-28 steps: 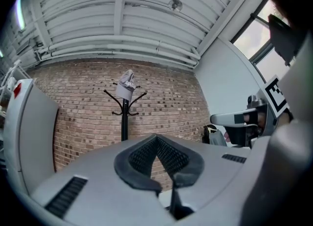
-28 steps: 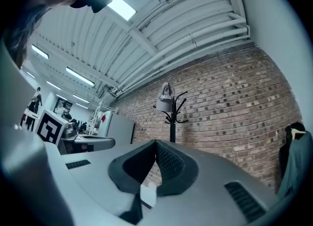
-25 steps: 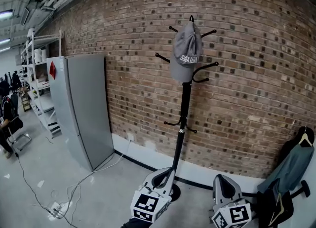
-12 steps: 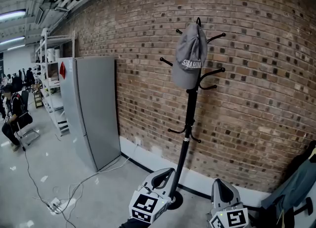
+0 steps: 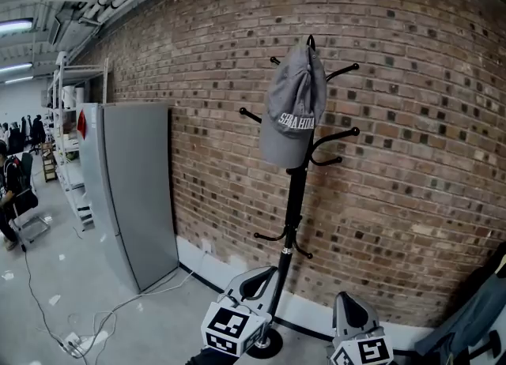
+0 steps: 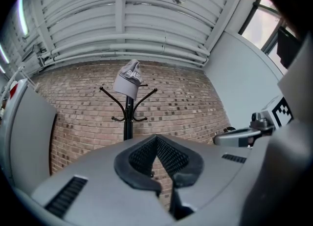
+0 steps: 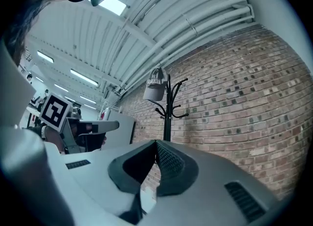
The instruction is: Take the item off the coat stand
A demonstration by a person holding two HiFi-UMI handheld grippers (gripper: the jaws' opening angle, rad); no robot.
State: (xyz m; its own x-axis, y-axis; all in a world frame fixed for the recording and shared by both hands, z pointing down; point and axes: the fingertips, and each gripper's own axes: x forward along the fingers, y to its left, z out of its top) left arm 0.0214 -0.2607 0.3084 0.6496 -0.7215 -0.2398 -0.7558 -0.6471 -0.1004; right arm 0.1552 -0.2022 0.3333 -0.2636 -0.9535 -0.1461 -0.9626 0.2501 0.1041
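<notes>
- A grey cap point(image 5: 292, 107) hangs on the topmost peg of a black coat stand point(image 5: 294, 213). Its crown is draped down over the pole, and white lettering shows on the front.
- The coat stand is upright, just in front of a brick wall point(image 5: 411, 118), with its round base on the floor.
- The left gripper point(image 5: 261, 276) is held low, near the foot of the stand and well below the cap. Its jaws are pressed together with nothing between them.
- The right gripper point(image 5: 350, 308) is beside it, just as low. Its own view shows its jaws closed and empty too.
- Both grippers point up towards the cap, and neither one touches it. It sits small and high in the left gripper view point(image 6: 128, 79) and in the right gripper view point(image 7: 155, 90).
- A tall grey cabinet point(image 5: 130, 182) stands against the wall to the left of the stand, with white shelving point(image 5: 67, 118) behind it.
- Loose cables point(image 5: 87, 332) trail across the floor in front of the cabinet.
- At the far left a person point(image 5: 12, 197) sits on a chair.
</notes>
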